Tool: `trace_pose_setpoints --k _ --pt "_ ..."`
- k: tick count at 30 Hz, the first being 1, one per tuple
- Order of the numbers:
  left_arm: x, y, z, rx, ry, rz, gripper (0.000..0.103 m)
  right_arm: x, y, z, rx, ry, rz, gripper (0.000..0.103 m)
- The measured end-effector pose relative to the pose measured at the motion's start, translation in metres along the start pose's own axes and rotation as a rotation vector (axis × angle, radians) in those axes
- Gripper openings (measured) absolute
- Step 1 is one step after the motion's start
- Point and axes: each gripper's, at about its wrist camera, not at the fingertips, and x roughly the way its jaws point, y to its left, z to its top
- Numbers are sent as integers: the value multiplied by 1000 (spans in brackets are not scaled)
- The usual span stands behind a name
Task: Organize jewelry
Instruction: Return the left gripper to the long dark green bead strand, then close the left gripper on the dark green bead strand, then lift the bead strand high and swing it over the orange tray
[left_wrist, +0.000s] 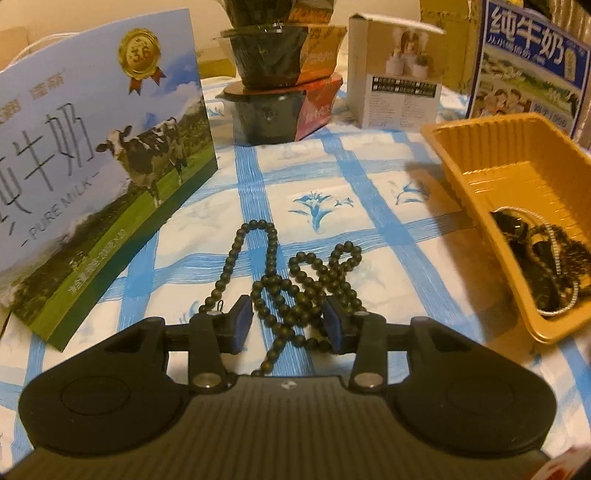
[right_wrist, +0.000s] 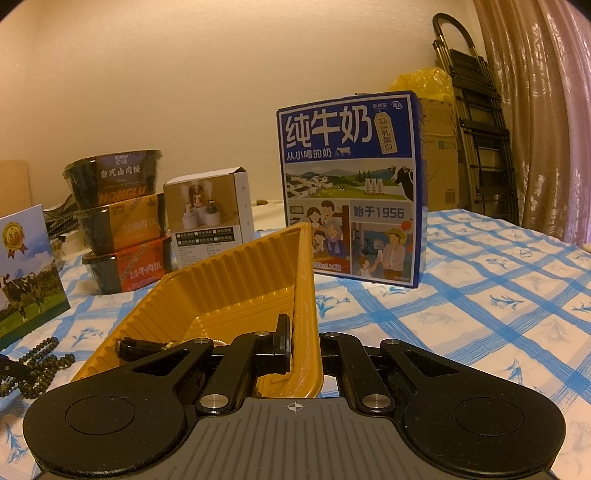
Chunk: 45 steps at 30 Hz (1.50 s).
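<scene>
A long strand of dark green beads (left_wrist: 273, 280) lies looped on the blue-checked cloth. My left gripper (left_wrist: 288, 325) hangs just over it, open, with the tangled middle of the strand between its blue pads (left_wrist: 242, 325); the pads stand apart from the beads. To the right a yellow ribbed tray (left_wrist: 491, 147) holds dark jewelry and a silver chain (left_wrist: 543, 258). In the right wrist view my right gripper (right_wrist: 306, 343) is shut on the near wall of the yellow tray (right_wrist: 236, 280), one finger (right_wrist: 282, 339) inside it. The beads (right_wrist: 40, 365) show at the lower left there.
A cow-printed milk carton (left_wrist: 103, 166) stands close on the left. Stacked food bowls (left_wrist: 273, 74), a small white box (left_wrist: 399, 85) and a blue milk carton (right_wrist: 351, 192) line the back. A folded ladder (right_wrist: 476, 122) and a curtain (right_wrist: 546, 110) stand beyond the table's far right.
</scene>
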Motion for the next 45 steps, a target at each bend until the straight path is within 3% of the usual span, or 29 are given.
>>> trace_pose_setpoints --k 6,9,13,20,27,30,45 --pt "23 1 5 -22 42 13 46 0 0 0 0 0 0 6" --pt "29 5 5 -36 40 25 57 0 0 0 -1 -1 0 6" --pt "32 10 6 -50 35 16 57 0 0 0 0 0 0 6" --pt "28 -2 6 14 23 -48 14 0 0 0 0 1 0 6" --pt "13 -6 5 43 15 -63 13 0 -1 0 0 2 1 6" --pt "-7 -5 13 69 -27 -70 6 0 0 0 -1 0 1 6" --pt "-135 0 99 165 -267 -95 6 0 -1 -2 5 3 2 6"
